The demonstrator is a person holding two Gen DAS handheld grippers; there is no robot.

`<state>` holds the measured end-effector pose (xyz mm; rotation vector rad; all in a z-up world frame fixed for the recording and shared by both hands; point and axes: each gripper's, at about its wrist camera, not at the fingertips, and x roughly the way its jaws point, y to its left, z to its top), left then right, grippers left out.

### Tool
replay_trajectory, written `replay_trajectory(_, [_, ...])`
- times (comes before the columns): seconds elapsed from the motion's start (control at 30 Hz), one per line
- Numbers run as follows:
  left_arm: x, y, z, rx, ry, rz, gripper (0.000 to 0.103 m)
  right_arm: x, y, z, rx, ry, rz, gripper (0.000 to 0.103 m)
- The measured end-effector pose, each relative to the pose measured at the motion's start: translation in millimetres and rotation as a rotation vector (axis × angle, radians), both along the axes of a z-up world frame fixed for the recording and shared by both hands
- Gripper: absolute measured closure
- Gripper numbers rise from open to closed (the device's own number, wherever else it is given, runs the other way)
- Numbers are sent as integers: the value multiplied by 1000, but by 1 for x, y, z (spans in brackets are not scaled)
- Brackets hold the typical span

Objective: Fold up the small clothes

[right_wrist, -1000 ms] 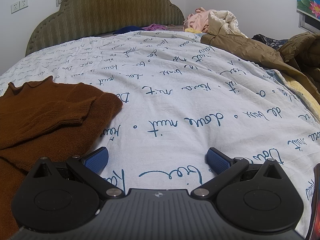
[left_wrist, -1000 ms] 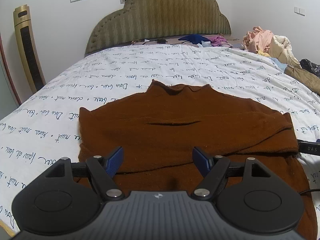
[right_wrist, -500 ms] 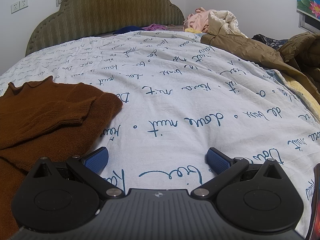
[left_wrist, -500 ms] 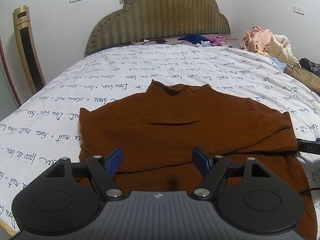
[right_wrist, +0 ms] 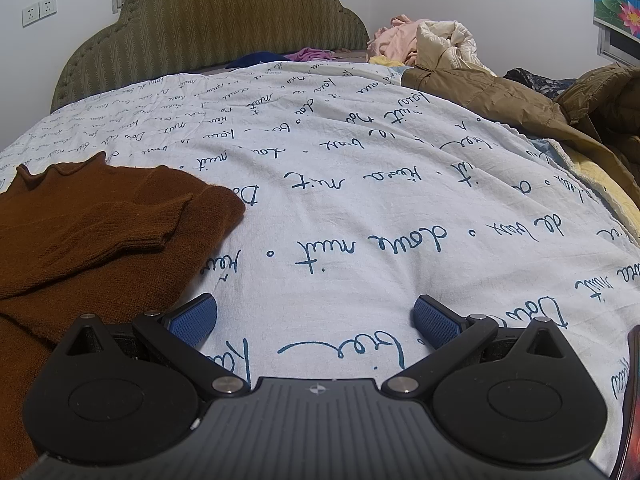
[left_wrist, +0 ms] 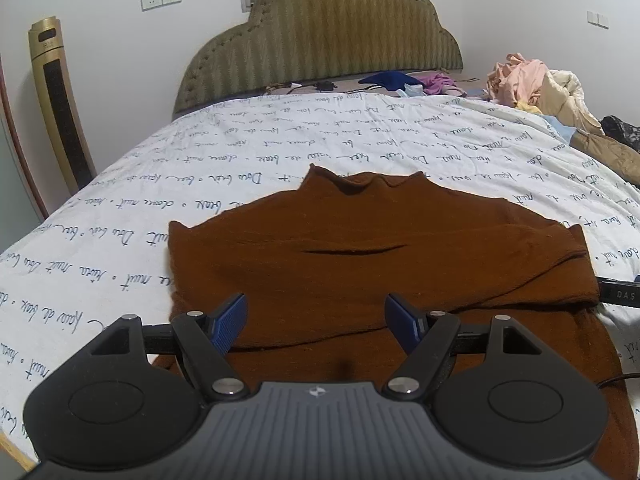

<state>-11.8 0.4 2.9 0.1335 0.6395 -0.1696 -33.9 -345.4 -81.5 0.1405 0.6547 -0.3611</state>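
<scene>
A brown knitted sweater (left_wrist: 360,248) lies flat on the bed, collar toward the headboard, sleeves folded across its body. My left gripper (left_wrist: 316,320) is open and empty, hovering over the sweater's near hem part. In the right wrist view the sweater (right_wrist: 92,232) fills the left side, with a cuffed sleeve end near its right edge. My right gripper (right_wrist: 314,316) is open and empty over the bare sheet, just right of the sweater's edge; its left finger (right_wrist: 192,318) sits close to the cloth.
The bed has a white sheet with blue script (right_wrist: 360,200) and an olive padded headboard (left_wrist: 320,44). Piled clothes and a tan jacket (right_wrist: 500,92) lie at the right side. Small garments (left_wrist: 404,80) lie by the headboard. A tall gold appliance (left_wrist: 60,104) stands left.
</scene>
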Motion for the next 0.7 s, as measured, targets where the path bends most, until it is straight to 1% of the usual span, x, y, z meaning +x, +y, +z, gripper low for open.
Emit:
replay_trajectory(0.07, [0,3,0,-7,5,5,27,0,0,0,0,0,0,0])
replay_trajectory(0.2, [0,4,0,8,2,7,27,0,0,0,0,0,0,0])
replay_trajectory(0.37, [0,11,1,-10,4,24,27,0,0,0,0,0,0,0])
replay_trajectory(0.47, [1,11,0,-14,11,18,27,0,0,0,0,0,-1,0])
replay_trajectory(0.63, [-3,12,0,-12,2,6,27,0,0,0,0,0,-1,0])
replay_trajectory(0.7, [-4,14,-1,-5,-8,16,27,0,0,0,-2,1,-1,0])
